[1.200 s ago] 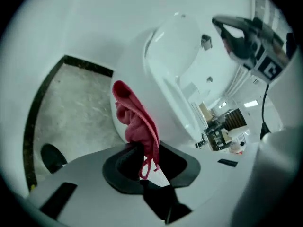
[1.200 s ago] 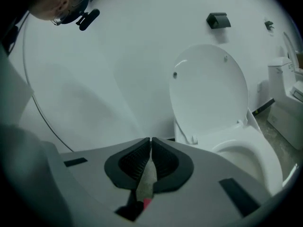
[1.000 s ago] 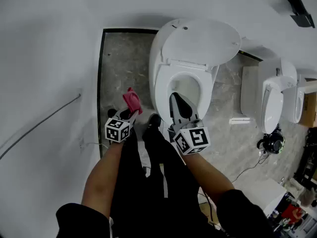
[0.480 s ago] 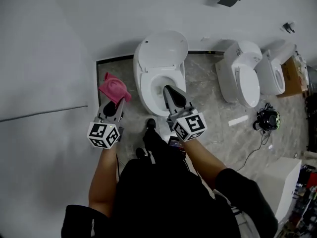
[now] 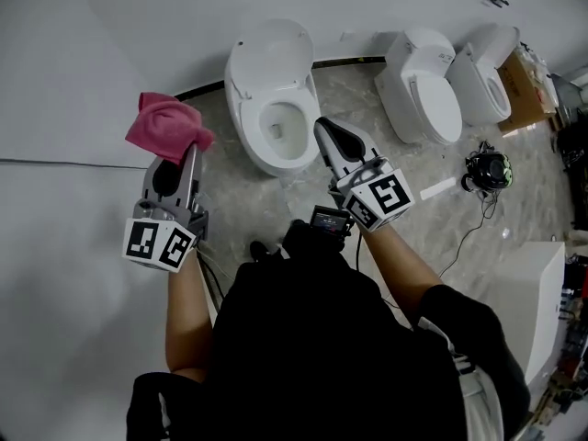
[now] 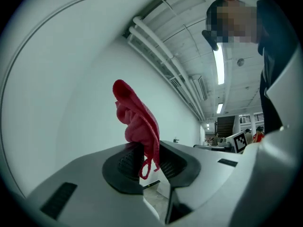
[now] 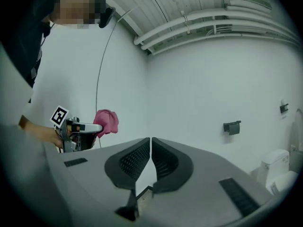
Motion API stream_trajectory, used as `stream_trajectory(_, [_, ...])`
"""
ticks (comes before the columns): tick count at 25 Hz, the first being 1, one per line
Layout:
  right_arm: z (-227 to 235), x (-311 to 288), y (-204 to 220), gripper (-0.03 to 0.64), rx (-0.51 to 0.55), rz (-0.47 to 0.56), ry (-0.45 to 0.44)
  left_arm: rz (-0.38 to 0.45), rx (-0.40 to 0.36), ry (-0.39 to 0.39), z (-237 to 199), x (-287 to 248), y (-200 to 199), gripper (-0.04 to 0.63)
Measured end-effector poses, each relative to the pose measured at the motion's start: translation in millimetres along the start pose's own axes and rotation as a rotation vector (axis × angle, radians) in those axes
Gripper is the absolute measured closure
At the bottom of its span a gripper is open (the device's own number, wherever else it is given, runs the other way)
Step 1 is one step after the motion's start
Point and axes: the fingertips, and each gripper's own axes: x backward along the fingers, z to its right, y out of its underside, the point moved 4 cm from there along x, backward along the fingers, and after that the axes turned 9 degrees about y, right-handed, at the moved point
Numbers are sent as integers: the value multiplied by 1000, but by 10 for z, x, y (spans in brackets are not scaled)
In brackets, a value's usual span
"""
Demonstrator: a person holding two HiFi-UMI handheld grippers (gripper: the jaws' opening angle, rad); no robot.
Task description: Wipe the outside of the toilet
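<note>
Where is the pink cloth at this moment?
In the head view the pink cloth is at the left, clamped in the left gripper, in front of the white wall, left of the open toilet and not touching it.

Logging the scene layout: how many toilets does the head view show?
3. The open toilet is nearest, lid raised against the wall. The middle toilet stands to its right, and the far toilet sits close beside that one. More may lie outside the frame.
</note>
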Motion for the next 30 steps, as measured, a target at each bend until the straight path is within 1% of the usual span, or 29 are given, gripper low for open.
stream_trajectory(2, [59,195,-62,578,12,20,16,0,-9,-1,166,98,-1,503])
stream_trajectory(5, [166,476,-88,580,2,21,37,-25,-15,-10,420,198,67,503])
stream_trajectory(8, [298,761,-72,580,2,17,28,-46,-24,-32,687,223,165,503])
stream_trajectory(11, [504,1094,-11,580,32,-4,28,-61,-40,-54,1016,183,379,502])
stream_trajectory(14, [772,1487,92,580,62,-30,35,-77,-35,-79,1451,181,631,502])
stream_trajectory(17, [1012,1942,235,580,37,-52,40,-96,-16,-89,1941,176,890,502])
stream_trajectory(19, [1112,2233,344,580,12,-73,34,-116,1,-85,2267,174,1046,502])
stream_trajectory(22, [1207,2573,433,580,-28,-83,23,-145,4,-77,2646,158,1193,500])
stream_trajectory(26, [1308,2870,511,580,-34,-84,26,-172,-2,-50,2944,103,1298,499])
stream_trajectory(30, [1264,3057,518,581,-43,-112,42,-176,-32,-4,3122,83,1214,499])
